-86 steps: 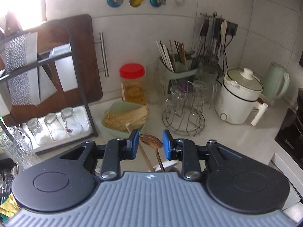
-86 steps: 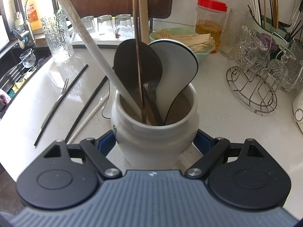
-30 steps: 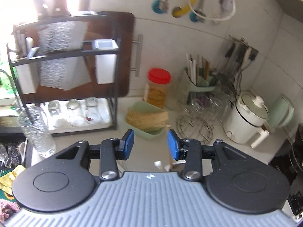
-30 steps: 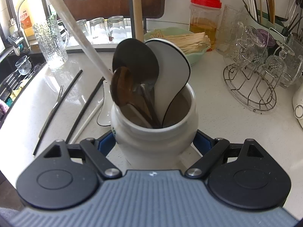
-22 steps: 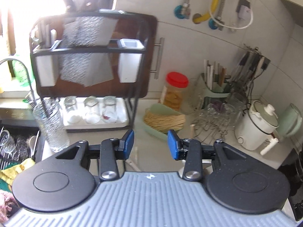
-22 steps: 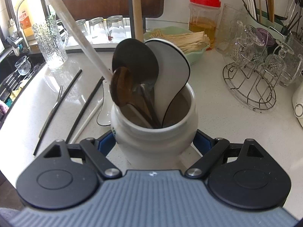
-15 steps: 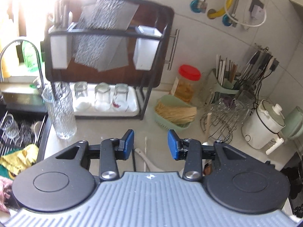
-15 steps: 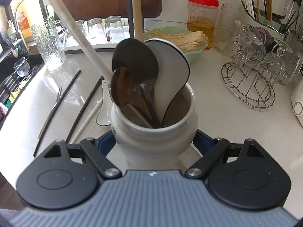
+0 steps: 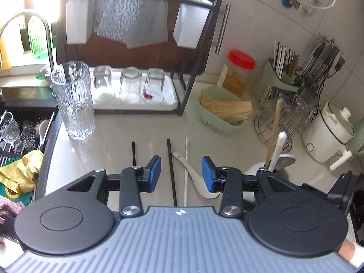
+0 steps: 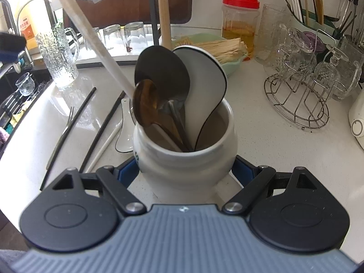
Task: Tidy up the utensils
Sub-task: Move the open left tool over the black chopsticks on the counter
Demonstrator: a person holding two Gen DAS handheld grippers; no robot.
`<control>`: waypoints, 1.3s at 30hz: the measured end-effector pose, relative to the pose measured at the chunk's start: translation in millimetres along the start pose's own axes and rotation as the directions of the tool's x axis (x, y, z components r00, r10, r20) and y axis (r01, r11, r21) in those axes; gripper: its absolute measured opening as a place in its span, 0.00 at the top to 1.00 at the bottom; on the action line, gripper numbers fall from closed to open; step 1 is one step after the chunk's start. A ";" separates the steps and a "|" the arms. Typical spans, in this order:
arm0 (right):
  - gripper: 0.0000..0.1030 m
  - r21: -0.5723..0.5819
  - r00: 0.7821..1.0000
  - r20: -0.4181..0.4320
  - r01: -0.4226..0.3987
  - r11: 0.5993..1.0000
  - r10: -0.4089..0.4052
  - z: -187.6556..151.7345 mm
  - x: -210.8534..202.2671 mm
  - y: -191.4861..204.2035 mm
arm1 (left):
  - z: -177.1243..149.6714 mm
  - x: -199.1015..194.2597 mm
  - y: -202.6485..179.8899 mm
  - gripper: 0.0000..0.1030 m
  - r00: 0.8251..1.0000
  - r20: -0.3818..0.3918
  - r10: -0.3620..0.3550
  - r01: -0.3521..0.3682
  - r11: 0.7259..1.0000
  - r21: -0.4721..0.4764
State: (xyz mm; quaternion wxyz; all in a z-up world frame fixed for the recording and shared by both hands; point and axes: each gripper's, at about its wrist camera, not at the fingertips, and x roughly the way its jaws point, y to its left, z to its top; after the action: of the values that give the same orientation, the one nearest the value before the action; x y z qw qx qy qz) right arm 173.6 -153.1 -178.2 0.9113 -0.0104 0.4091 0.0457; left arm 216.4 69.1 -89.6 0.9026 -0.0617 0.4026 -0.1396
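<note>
1. Evidently the right tool point(image 10: 185, 170) was clamped on the belly of the squat white ceramic crock point(image 10: 186, 159), its blue pads pressed against either side, steadying it on the pale speckled surface point(image 10: 284, 147).
2. The left tool point(image 9: 181, 174) hung half open and empty above the loose pieces, gripping nothing.
3. Between its pads, in the left wrist view, lay a black chopstick point(image 9: 171, 170), a white chopstick point(image 9: 186, 170) and a white ceramic soup spoon point(image 9: 193, 170); a second black chopstick point(image 9: 134, 151) lay just left of them.
4. A slim metal fork point(image 10: 60, 136) showed only in the right wrist view, beside the outer black chopstick.
5. Risk, as a judgement: the three pieces lay so close that a closing pinch could catch two at once, or skid a thin chopstick across the glossy surface.
6. Another hazard: the crock already looked crowded, so a new piece could jam on the ladle bowls, or knock the long leaning handles.
7. Count in the crock: one black ladle point(image 10: 162, 72), one white ladle with a dark rim point(image 10: 204, 91), one bronze spoon point(image 10: 145, 102), plus two long pale handles; deeper contents could not be told.
8. Count left outside: two black chopsticks, one white chopstick, one soup spoon, one fork.
</note>
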 end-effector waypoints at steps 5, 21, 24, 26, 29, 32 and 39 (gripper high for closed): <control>0.13 0.010 1.000 0.010 0.007 1.000 -0.007 -1.2 -0.2 0.4 | -8.0 17.3 4.9 0.57 0.999 -0.039 0.002 -0.002 1.000 0.003; 0.13 0.012 1.000 0.026 0.014 1.000 -0.014 -4.0 -1.0 1.5 | -22.1 80.3 40.2 0.54 0.990 -0.136 0.031 -0.034 0.999 -0.021; 0.13 0.016 0.999 0.030 0.018 1.000 -0.019 -4.5 -1.2 1.8 | -22.7 96.1 49.5 0.53 0.987 -0.154 0.047 -0.050 0.999 -0.011; 0.13 0.017 0.999 0.033 0.021 1.000 -0.021 -4.7 -1.4 2.1 | -22.9 105.7 55.0 0.53 0.986 -0.158 0.053 -0.054 0.999 -0.001; 0.13 0.016 0.999 0.036 0.026 1.000 -0.027 -4.1 -0.3 2.1 | -23.6 119.4 64.3 0.53 0.984 -0.171 0.057 -0.059 0.998 -0.002; 0.13 0.015 0.999 0.037 0.031 0.999 -0.032 -2.8 1.4 1.3 | -22.3 131.2 71.9 0.54 0.981 -0.178 0.077 -0.078 0.997 -0.003; 0.13 0.023 0.998 0.029 0.048 0.999 -0.048 -2.1 2.5 2.8 | -16.5 142.4 85.2 0.65 0.981 -0.172 0.089 -0.097 0.994 -0.042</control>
State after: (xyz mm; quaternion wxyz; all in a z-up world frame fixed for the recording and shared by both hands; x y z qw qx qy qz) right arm 173.4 -150.3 -181.4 0.9182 -0.0092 0.3955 0.0193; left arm 312.1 107.5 -220.7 0.8687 -0.0532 0.4838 -0.0920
